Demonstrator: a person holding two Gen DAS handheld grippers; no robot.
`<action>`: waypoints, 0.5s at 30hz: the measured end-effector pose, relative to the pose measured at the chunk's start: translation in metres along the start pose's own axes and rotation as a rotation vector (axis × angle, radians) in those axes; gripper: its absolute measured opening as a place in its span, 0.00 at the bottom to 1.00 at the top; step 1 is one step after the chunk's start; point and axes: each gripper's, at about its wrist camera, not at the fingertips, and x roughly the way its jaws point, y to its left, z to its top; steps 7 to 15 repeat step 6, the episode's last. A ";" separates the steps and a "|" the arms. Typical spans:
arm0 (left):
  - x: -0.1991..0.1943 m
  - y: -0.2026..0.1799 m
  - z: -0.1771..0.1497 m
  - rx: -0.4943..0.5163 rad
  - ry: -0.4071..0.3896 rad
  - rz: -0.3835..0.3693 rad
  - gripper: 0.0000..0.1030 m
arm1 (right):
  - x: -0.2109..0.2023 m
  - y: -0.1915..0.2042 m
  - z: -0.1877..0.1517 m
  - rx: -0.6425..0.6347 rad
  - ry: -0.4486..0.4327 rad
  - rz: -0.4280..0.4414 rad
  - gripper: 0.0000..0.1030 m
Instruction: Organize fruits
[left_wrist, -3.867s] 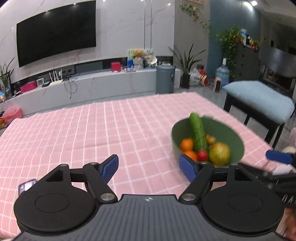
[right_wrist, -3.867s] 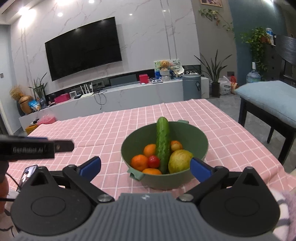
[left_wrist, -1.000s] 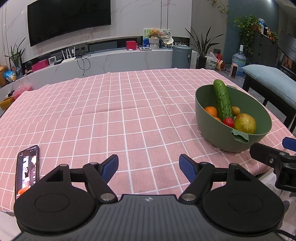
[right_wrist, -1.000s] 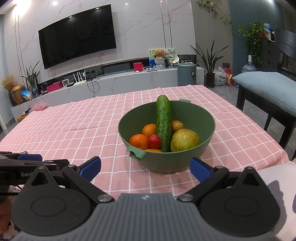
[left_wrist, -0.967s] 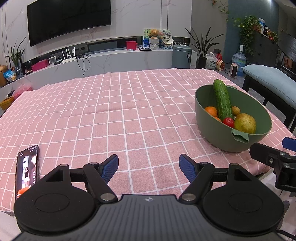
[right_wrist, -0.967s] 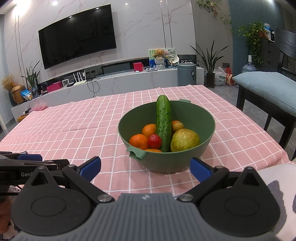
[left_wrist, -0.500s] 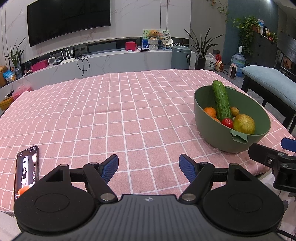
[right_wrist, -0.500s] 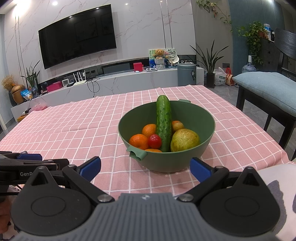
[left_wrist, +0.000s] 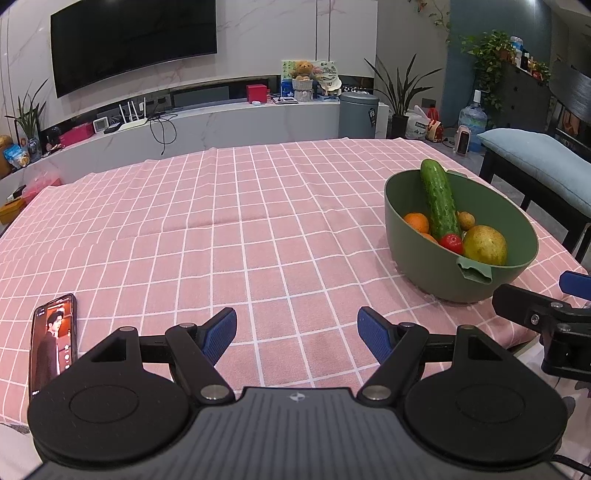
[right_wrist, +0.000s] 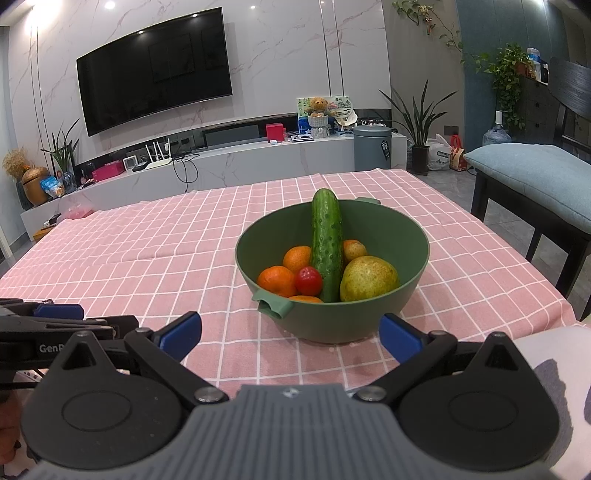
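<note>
Both grippers are spread wide and hold nothing. The left gripper (left_wrist: 296, 330) hovers over bare pink checked tablecloth (left_wrist: 229, 221), its blue pads apart with only cloth between them; the right gripper (right_wrist: 290, 334) is held low at the table's near edge, facing the green bowl (right_wrist: 406, 240), which it does not touch. The bowl stands on the cloth towards the right side and holds a cucumber (right_wrist: 326, 236) leaning against the far rim, tangerines (right_wrist: 277, 280), a cherry tomato (right_wrist: 308, 280) and a yellow-green pear (right_wrist: 368, 277). A smartphone (left_wrist: 53, 341) with its screen lit lies on the cloth at the near left. Beyond the table are a wall-mounted television (right_wrist: 155, 72), a marble console, a grey bin (right_wrist: 372, 147) and a cushioned bench (right_wrist: 535, 173).
</note>
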 end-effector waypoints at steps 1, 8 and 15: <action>0.000 0.000 0.000 0.000 0.000 0.000 0.85 | 0.000 0.000 0.000 0.000 0.000 0.000 0.96; 0.000 0.000 0.000 0.001 -0.002 0.001 0.85 | 0.000 0.000 0.000 0.000 0.000 0.000 0.96; 0.000 0.000 0.000 0.001 -0.002 0.001 0.85 | 0.000 0.000 0.000 0.000 0.000 0.000 0.96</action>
